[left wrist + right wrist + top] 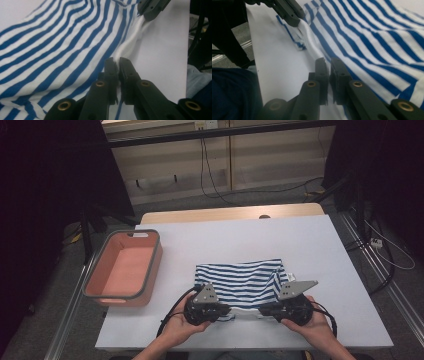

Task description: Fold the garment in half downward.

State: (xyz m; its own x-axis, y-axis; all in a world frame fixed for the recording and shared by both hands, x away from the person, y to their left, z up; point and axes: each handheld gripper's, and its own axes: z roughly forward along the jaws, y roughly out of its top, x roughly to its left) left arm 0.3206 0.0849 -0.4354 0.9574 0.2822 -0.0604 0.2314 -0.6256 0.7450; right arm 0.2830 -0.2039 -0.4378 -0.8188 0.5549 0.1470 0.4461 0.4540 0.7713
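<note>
While the striped cloth point(241, 281) lies folded in the lower middle of the high view, on the white table point(310, 245), we hold its near edge with both tools. Our left gripper point(226, 310) is closed to a narrow slit on the white hem at the lower left of the cloth, and in the left gripper view we see that hem pinched between the black jaws of this gripper point(117, 62). Our right gripper point(264, 310) pinches the same edge farther right; in the right gripper view the cloth point(372, 37) runs into the slim gap of this gripper point(329, 62), though how deep the fabric sits there is hard to make out. The grey plates and our hands hide the jaw tips from above. The pink bin point(125, 268) stands at the left of the table, well apart from the cloth. Our forearms are cut off by the bottom edge.
</note>
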